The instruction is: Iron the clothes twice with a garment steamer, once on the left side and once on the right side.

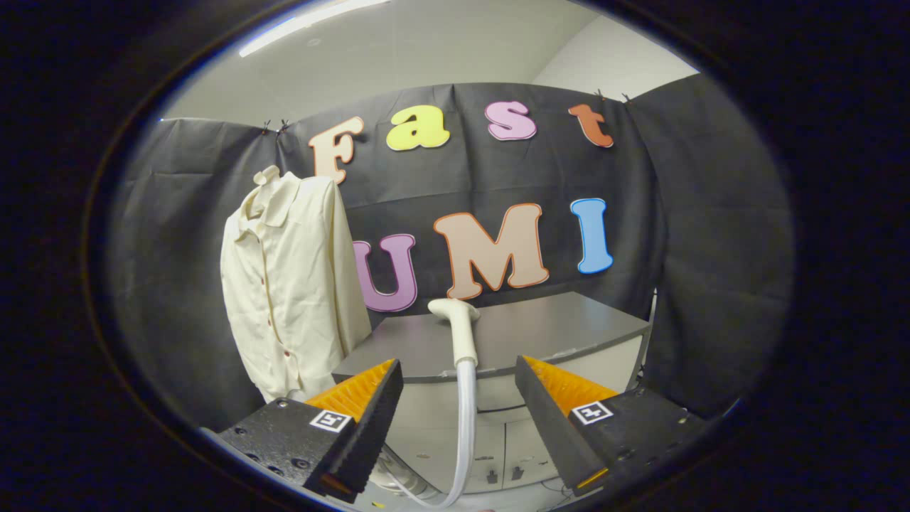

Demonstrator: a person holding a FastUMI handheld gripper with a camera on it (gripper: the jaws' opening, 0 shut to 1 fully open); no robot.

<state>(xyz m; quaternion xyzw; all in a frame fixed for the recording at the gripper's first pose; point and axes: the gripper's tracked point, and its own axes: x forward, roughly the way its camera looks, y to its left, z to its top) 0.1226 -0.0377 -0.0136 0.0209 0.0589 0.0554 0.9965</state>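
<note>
The claw (458, 387) stood released, fingers spread wide, gripping nothing; the steamer head (461, 328) rose upright on its hose (466, 427) just ahead between them, likely parked for grasping; the cream shirt (288, 284) hung beyond the left finger, front exposed for steaming.

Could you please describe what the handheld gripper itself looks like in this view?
The gripper has two wedge-shaped fingers with ribbed inner faces. Each finger sits on a dark, flat block fastened with small screws, and each block carries a square black-and-white marker.
</note>
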